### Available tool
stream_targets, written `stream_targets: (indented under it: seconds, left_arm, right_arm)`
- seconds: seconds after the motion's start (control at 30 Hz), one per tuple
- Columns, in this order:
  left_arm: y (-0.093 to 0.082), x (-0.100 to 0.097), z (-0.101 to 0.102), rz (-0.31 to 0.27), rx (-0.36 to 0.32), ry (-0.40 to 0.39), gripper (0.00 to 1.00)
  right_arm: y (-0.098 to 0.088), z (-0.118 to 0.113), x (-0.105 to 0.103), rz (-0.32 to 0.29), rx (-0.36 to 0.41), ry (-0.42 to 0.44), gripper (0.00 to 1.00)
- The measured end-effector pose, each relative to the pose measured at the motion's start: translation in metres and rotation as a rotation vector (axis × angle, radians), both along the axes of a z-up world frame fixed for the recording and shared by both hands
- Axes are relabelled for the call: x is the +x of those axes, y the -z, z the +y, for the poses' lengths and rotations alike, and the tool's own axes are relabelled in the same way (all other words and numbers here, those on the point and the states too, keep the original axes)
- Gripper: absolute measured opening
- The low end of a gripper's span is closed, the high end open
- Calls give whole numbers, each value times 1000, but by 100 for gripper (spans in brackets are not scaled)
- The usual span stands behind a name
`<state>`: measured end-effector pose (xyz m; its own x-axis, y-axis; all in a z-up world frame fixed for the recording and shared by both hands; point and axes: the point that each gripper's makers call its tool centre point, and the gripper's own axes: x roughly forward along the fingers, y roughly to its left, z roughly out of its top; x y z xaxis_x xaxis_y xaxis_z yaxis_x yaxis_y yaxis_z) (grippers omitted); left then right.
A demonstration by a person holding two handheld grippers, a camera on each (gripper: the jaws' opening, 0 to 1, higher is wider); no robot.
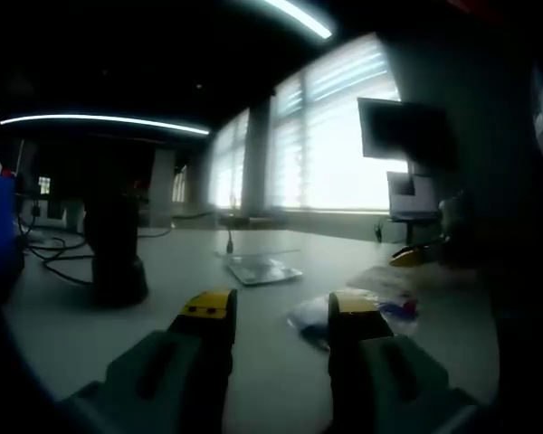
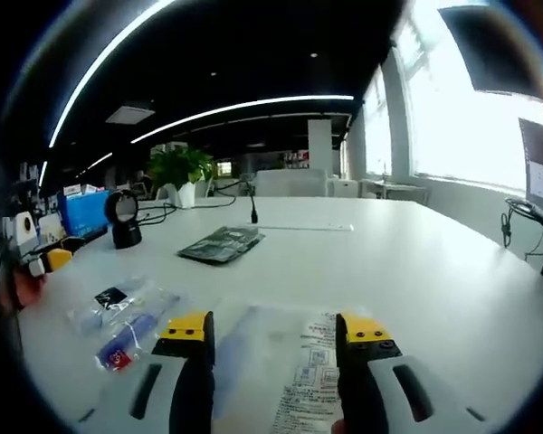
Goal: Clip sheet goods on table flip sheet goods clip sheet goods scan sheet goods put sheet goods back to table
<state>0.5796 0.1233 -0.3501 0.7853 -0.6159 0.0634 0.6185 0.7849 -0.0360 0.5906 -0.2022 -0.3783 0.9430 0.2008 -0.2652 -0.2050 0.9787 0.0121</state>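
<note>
A clear printed sheet pack (image 2: 294, 362) lies flat on the white bench (image 2: 416, 271), right between the parted, empty jaws of the right tool (image 2: 276, 330), apparently lined up for clipping; the left tool (image 1: 281, 312) hovers open and empty, its scanner (image 1: 115, 249) standing nearby for the later scan.

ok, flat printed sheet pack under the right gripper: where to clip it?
Take the near edge of the sheet pack with the right gripper, coming in low along the table. It lies flat and thin, its near end between the open jaws.
</note>
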Motion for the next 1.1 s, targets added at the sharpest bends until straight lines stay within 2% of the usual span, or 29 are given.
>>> stream_targets:
  seconds: [0.17,0.47,0.63,0.97,1.1]
  left_arm:
    - [0,0,0,0,0,-1,33]
    - [0,-1,-1,0,3,3,33]
    - [1,-1,0,-2,7,0,33]
    - [1,0,0,-3,15,-6,33]
    - [1,0,0,-4,18,-4,33]
  right_arm:
    - [-6,-15,2,-23,-39,13,40]
    - [1,-41,12,25,-138,-19,37]
    - [10,-58,24,66,-117,-36,30]
    - [5,-57,35,76,-148,-75,31]
    - [8,-56,39,98,-186,-106,30]
